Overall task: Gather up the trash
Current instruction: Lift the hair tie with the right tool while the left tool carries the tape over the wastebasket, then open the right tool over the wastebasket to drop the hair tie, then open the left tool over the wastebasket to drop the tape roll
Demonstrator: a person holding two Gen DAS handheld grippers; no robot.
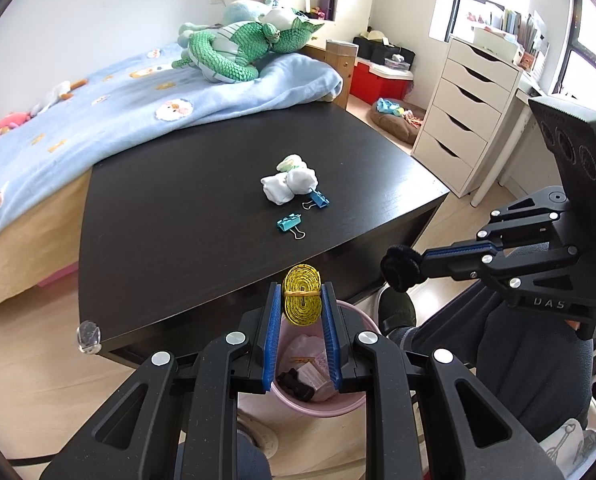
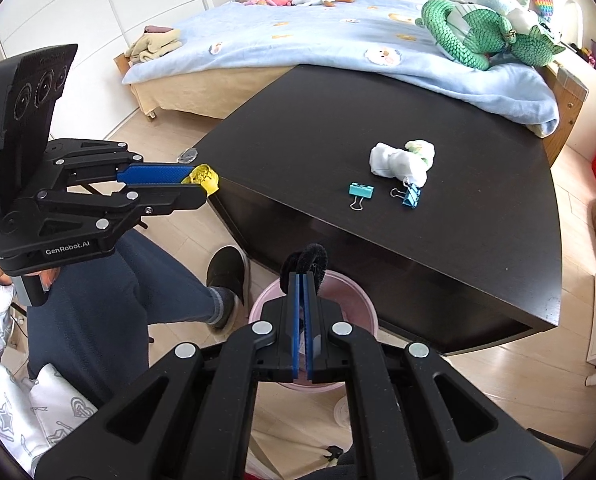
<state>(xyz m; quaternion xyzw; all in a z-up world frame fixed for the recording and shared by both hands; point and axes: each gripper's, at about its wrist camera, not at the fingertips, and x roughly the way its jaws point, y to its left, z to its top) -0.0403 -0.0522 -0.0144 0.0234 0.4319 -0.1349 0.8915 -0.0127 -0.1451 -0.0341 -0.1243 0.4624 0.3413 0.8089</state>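
My left gripper [image 1: 301, 292] is shut on a coiled yellow tape roll [image 1: 301, 300], bound by a rubber band, above the pink trash bin [image 1: 318, 410]. From the right wrist view the same left gripper [image 2: 202, 182] shows at the left with the yellow roll [image 2: 202, 178] at its tips. My right gripper [image 2: 303, 276] is shut on a black fuzzy pipe cleaner [image 2: 310, 258] over the pink bin [image 2: 354, 292]; it appears at the right of the left wrist view [image 1: 402, 270]. On the dark table [image 1: 178, 220] lie crumpled white tissues [image 1: 290, 182] and two teal binder clips [image 1: 289, 224].
The bin holds black and pink scraps. A person's legs and a black slipper [image 2: 226, 272] are beside the bin. A bed with a blue blanket [image 1: 98, 112] and a green plush [image 1: 234, 46] borders the table. White drawers [image 1: 462, 116] stand at the right.
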